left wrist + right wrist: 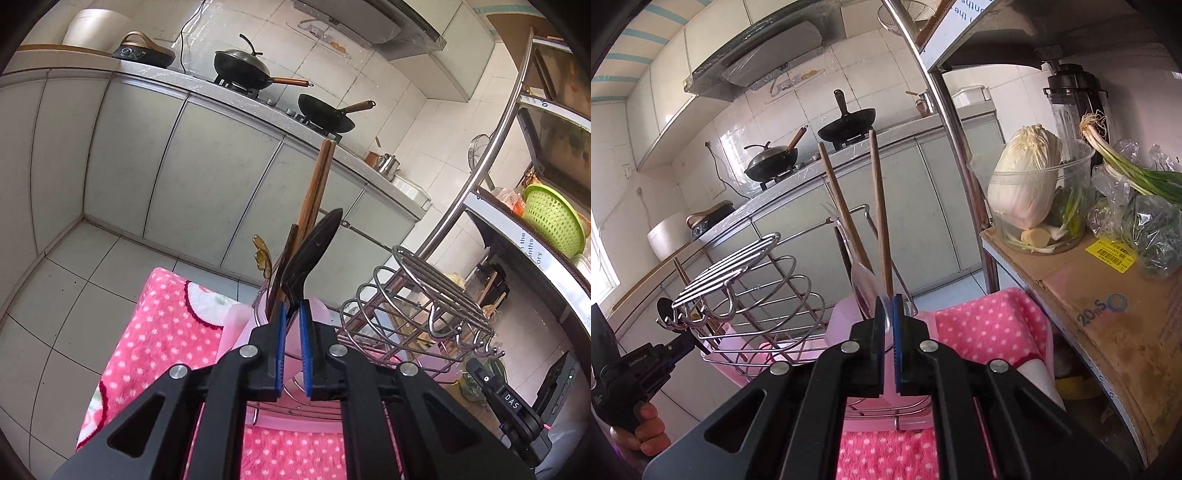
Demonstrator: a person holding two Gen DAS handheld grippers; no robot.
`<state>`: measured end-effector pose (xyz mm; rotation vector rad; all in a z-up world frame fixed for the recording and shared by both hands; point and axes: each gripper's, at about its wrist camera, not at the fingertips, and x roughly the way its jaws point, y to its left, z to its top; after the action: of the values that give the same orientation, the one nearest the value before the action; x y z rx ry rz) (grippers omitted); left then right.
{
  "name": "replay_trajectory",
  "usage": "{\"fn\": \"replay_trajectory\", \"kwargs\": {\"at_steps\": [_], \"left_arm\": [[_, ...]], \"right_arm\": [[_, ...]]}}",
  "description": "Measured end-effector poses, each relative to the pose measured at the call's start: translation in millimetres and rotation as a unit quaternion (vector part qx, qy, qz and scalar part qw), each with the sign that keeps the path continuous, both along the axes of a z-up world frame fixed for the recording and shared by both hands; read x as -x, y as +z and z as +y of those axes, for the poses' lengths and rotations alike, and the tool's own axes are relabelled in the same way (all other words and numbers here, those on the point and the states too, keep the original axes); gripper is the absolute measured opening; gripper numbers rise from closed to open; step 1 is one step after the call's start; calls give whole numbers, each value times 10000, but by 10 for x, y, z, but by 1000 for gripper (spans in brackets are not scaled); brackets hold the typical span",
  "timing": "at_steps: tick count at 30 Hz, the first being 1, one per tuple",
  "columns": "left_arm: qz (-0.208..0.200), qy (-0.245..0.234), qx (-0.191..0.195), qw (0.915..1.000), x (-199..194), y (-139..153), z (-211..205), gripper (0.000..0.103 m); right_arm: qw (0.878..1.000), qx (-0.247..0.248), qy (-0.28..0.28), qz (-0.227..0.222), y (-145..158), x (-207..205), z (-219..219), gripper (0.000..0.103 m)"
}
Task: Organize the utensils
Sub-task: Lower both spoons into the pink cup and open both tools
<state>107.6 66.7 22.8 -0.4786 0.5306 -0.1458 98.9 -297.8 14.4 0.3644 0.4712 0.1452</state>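
Observation:
My left gripper (291,314) is shut on the handle of a black spoon (314,245), whose bowl points up and away. Just behind it wooden chopsticks (316,188) and an amber plastic utensil (263,256) stand in the holder of a wire dish rack (417,306). My right gripper (889,306) is shut on a clear plastic spoon (866,291), held upright beside two wooden chopsticks (879,206) that stand in the rack's (753,280) holder. The other gripper shows at the far left of the right wrist view (635,373).
The rack sits in a pink tray (849,314) on a pink dotted towel (162,332). A metal shelf pole (945,110) rises at the right. A cabbage in a clear tub (1027,177), scallions (1126,166) and a cardboard box (1108,295) are on the shelf. Kitchen counter with woks (243,70) lies beyond.

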Motion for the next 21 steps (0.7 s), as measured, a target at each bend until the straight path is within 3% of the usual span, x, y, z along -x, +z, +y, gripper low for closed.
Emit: {"fn": "replay_trajectory", "kwargs": {"at_steps": [8,10,12,13,21], "left_arm": [[141,111,-19,9998,21,-20,-9,7],[135,86,-51,9999,36,1,-20,10],[203,63,-34,9998,40,4,-23,16],[238,59,-17,9997,40,3,-22,20],[318,41,-155,9994,149,13,-76,35]], "right_arm": [[9999,41,70,100,-13,-4,34,5],[9998,49,69,193,-10,-9,35,12],[9996,6,106,278,-20,-9,36,35],[9996,-17,113,270,-23,6,35,38],[9992,16,246,303,-14,150,80,41]]}}
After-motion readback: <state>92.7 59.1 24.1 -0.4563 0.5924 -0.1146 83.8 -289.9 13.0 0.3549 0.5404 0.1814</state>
